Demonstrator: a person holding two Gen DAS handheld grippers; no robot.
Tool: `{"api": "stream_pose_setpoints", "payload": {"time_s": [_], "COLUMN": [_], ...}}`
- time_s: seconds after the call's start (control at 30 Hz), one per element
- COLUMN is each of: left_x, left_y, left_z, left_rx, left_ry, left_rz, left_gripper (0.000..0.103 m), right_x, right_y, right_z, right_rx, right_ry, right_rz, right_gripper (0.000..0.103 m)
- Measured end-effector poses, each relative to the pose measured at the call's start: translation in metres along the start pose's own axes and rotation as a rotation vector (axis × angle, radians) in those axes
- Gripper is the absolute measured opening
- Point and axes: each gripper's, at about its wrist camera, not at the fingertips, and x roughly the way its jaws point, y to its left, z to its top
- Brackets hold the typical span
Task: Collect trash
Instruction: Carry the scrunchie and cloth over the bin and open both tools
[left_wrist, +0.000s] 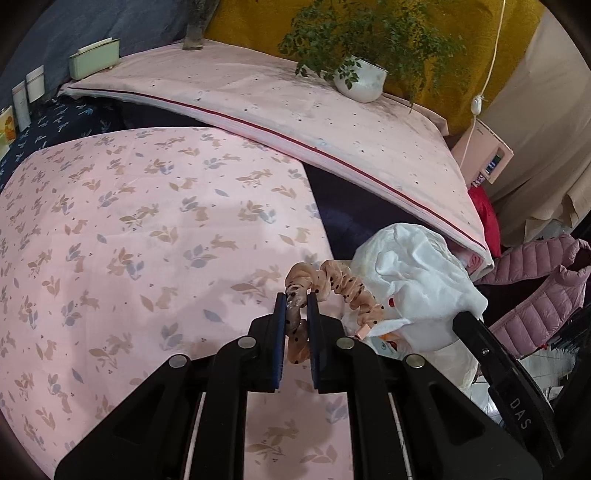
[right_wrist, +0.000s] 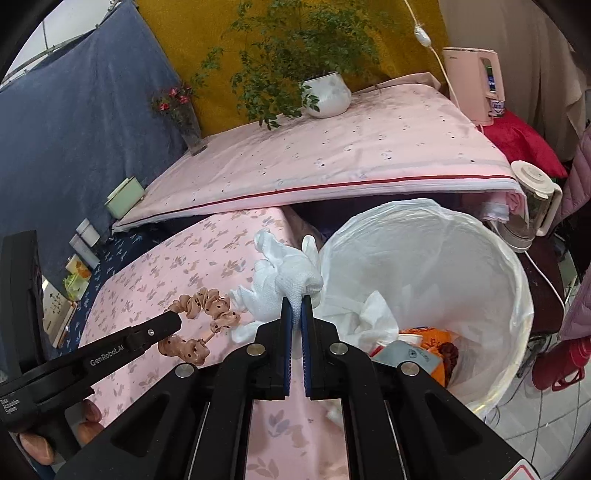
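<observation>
My left gripper (left_wrist: 296, 300) is shut on a peach, dark-dotted ruffled hair band (left_wrist: 343, 284), which hangs above the pink rabbit-print cloth (left_wrist: 147, 229). In the right wrist view the same hair band (right_wrist: 201, 306) dangles from the left gripper (right_wrist: 173, 323), held by a person's hand at lower left. My right gripper (right_wrist: 295, 299) is shut on a crumpled white tissue (right_wrist: 284, 280), just left of the rim of a white-lined trash bin (right_wrist: 517, 295). The bin holds white paper and an orange wrapper (right_wrist: 428, 341). From the left wrist, the tissue (left_wrist: 417, 280) sits right of the hair band.
A raised pink-covered surface (right_wrist: 351, 155) behind carries a potted plant (right_wrist: 327, 94) and a flower vase (right_wrist: 188, 125). A green box (right_wrist: 123, 197) and small cartons stand at left. A blender jug (right_wrist: 532, 206), pink appliance (right_wrist: 476, 85), red cushion and pink jacket (left_wrist: 535, 288) crowd the right.
</observation>
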Motion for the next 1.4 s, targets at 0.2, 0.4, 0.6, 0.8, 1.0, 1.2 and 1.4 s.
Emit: {"api": "stream_pose_setpoints", "payload": {"time_s": [0.2, 0.4, 0.6, 0.8, 1.0, 1.2, 1.4], "left_x": [0.003, 0.011, 0.014, 0.013, 0.014, 0.012, 0.006], "left_y": [-0.036, -0.064, -0.092, -0.099, -0.089, -0.077, -0.066], "left_z": [-0.004, -0.005, -0.006, -0.004, -0.004, -0.007, -0.011], "left_rx": [0.051, 0.084, 0.126, 0.107, 0.096, 0.080, 0.069], "left_ry": [0.007, 0.028, 0.036, 0.013, 0.020, 0.020, 0.004], "left_rz": [-0.023, -0.045, -0.085, -0.065, -0.042, -0.014, 0.022], "left_gripper": [0.010, 0.010, 0.011, 0.051, 0.051, 0.051, 0.054], "right_x": [-0.020, -0.035, -0.042, -0.044, -0.044, -0.043, -0.039], "right_y": [-0.028, -0.057, -0.075, -0.080, -0.080, -0.073, -0.065], "right_z": [0.003, 0.006, 0.007, 0.006, 0.007, 0.007, 0.006], "right_rx": [0.011, 0.037, 0.057, 0.068, 0.067, 0.051, 0.032], "right_ry": [-0.041, -0.072, -0.077, -0.080, -0.078, -0.073, -0.063], "right_rz": [-0.073, -0.138, -0.151, -0.155, -0.153, -0.140, -0.123], "right_gripper": [0.005, 0.005, 0.005, 0.005, 0.005, 0.005, 0.005]}}
